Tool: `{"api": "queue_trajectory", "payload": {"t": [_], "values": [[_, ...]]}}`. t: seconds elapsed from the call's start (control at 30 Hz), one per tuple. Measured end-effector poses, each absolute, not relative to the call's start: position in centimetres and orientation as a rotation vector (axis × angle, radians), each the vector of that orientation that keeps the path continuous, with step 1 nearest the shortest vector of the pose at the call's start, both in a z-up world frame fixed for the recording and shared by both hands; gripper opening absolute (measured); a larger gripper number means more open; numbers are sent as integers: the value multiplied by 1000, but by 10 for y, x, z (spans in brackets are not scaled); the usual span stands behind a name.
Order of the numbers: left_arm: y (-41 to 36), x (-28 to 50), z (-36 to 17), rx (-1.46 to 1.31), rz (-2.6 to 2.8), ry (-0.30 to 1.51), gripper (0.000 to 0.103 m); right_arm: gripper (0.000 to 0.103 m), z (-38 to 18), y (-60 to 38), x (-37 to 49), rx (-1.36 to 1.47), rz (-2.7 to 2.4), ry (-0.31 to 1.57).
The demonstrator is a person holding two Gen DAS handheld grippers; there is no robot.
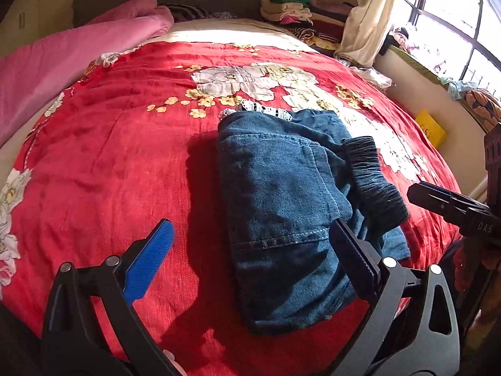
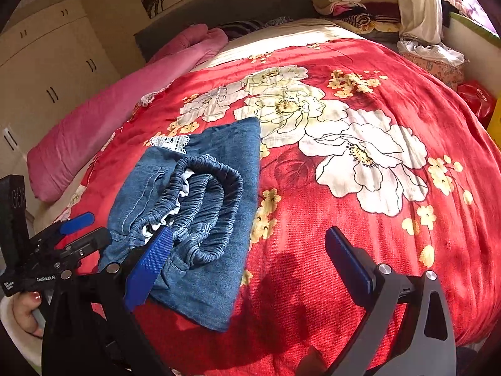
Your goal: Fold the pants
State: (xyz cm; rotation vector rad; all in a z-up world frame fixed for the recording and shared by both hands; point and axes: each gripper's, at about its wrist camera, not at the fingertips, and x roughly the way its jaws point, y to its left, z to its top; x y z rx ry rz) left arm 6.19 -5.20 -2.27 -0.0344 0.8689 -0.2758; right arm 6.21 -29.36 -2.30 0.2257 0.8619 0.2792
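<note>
Blue denim pants lie folded into a compact bundle on the red floral bedspread, elastic waistband on top at the right. White lace trim shows at the far end. My left gripper is open and empty just above the bundle's near end. In the right wrist view the pants lie at the left, and my right gripper is open and empty, its left finger over the bundle's near edge. The left gripper shows at the far left there.
A pink quilt lies along the bed's left side. Stacked folded clothes sit at the head end by a curtain and window. A yellow box stands off the bed's right edge. Wardrobes line the left wall.
</note>
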Motion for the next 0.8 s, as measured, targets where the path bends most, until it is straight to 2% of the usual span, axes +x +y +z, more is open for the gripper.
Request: {"api": "queue_trajectory", "payload": {"t": [0.2, 0.23, 0.33, 0.8], "values": [[-54, 76, -36, -34, -278, 898, 93, 96, -35, -289, 74, 220, 262, 899], [-55, 78, -37, -28, -277, 901, 93, 94, -37, -288, 77, 221, 270, 904], [-58, 81, -42, -16, -275, 902, 93, 79, -42, -284, 82, 240, 302, 919], [-59, 89, -50, -17, -286, 905, 93, 73, -58, -286, 89, 402, 380, 944]]}}
